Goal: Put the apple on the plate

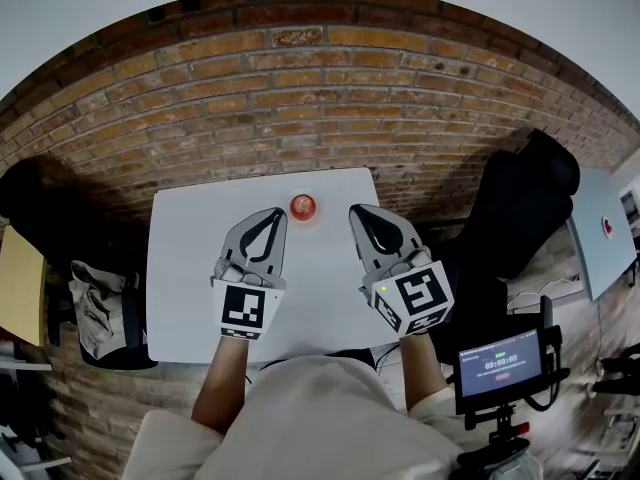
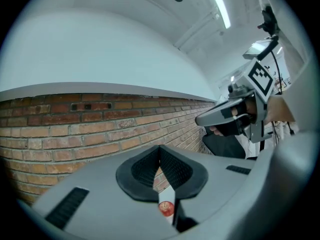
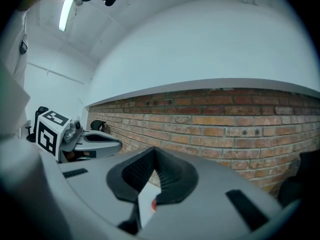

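The white tabletop (image 1: 195, 268) fills the middle of the head view, its far edge close to the brick wall (image 1: 300, 78). The apple (image 1: 303, 206) sits at that far edge, just right of centre, with a pale rim round it; whether that rim is a plate cannot be told. The left gripper (image 1: 274, 214) has its tip just lower left of the apple and the right gripper (image 1: 359, 212) has its tip just to the apple's right, with neither touching it. Both pairs of jaws are pressed tip to tip with nothing between them. The tabletop's left half and near strip are bare. Past its right edge stands a dark chair (image 1: 525, 198), and a screen (image 1: 500, 363) on a stand is at lower right.

Only the head view shows all the tabletop's edges. In the left gripper view the closed tips (image 2: 160, 150) leave a slit below them, through which a sliver of tabletop and the apple (image 2: 166, 208) show. The same view has the right gripper (image 2: 225, 116) side-on at right and a ceiling light (image 2: 220, 6). In the right gripper view the closed tips (image 3: 154, 152) let through only a red edge of the apple (image 3: 154, 204), and the left gripper (image 3: 100, 144) shows at left
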`<action>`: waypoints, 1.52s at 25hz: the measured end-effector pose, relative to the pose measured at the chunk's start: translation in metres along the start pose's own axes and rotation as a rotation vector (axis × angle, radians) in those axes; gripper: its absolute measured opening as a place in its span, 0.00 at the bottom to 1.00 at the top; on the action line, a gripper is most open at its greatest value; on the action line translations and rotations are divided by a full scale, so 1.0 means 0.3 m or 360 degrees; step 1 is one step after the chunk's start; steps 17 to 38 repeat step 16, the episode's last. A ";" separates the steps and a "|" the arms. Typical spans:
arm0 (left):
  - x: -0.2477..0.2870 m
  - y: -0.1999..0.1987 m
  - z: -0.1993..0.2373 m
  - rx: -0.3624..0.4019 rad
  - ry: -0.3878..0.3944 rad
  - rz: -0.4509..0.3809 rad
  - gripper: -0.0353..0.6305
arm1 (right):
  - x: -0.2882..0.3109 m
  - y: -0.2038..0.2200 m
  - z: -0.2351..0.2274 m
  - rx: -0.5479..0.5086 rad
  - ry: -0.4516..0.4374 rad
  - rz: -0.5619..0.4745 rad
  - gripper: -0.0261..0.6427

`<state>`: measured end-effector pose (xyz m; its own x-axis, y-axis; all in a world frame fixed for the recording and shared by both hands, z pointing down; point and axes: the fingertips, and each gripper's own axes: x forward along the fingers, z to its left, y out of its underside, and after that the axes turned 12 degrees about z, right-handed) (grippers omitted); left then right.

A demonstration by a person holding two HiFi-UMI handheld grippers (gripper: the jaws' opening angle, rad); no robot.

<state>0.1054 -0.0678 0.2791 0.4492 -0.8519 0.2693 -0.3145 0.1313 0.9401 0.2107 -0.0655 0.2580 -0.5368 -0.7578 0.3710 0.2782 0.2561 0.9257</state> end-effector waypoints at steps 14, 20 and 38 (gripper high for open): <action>-0.005 0.025 -0.039 -0.0001 0.0007 0.0013 0.06 | -0.012 0.051 0.004 0.0017 -0.0021 0.0034 0.04; -0.007 0.034 -0.043 -0.0003 0.0008 0.0021 0.06 | -0.013 0.059 0.010 0.0017 -0.0025 0.0042 0.04; -0.007 0.034 -0.043 -0.0003 0.0008 0.0021 0.06 | -0.013 0.059 0.010 0.0017 -0.0025 0.0042 0.04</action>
